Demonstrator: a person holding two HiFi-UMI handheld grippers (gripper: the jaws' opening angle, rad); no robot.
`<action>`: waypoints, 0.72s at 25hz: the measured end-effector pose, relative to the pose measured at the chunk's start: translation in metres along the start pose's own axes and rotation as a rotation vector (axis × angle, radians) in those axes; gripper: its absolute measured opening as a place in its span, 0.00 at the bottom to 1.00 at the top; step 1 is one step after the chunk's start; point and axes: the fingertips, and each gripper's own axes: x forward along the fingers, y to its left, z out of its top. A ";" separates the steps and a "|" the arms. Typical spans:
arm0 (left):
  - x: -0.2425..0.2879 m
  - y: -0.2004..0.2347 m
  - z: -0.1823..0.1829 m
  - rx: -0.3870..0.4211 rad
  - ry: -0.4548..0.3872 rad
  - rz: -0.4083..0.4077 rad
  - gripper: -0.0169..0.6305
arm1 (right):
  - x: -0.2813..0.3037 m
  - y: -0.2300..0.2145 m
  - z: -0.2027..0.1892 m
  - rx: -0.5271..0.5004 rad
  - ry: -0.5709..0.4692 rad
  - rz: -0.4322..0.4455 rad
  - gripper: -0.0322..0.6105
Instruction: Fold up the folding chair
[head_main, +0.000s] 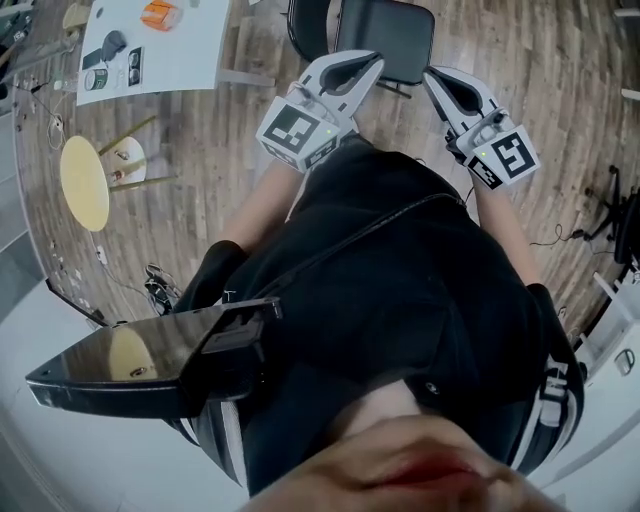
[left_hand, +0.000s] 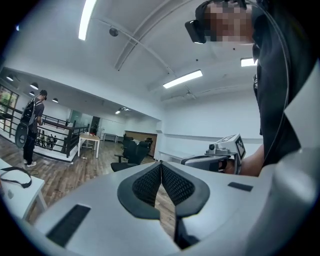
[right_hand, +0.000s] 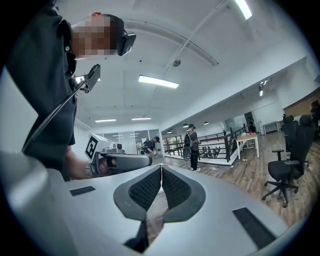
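Nearby the folding chair (head_main: 386, 38), left tongs (head_main: 373, 60) and right tongs (head_main: 431, 76) hover, closed, empty.

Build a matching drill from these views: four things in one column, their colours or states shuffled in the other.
Things:
1. chair
2. stool
3. table
4. left hand-held gripper

Colour or state:
A. yellow
B. shut
C. black
D. white

Pairs: 1-C, 2-A, 3-D, 4-B
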 end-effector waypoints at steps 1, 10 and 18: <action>-0.002 0.013 0.000 -0.003 0.000 -0.009 0.04 | 0.012 -0.004 0.000 0.000 0.003 -0.011 0.07; -0.009 0.098 -0.006 -0.028 0.025 -0.062 0.04 | 0.083 -0.027 -0.007 0.034 0.037 -0.101 0.07; 0.020 0.121 -0.015 -0.062 0.042 -0.054 0.04 | 0.087 -0.061 -0.017 0.050 0.066 -0.111 0.07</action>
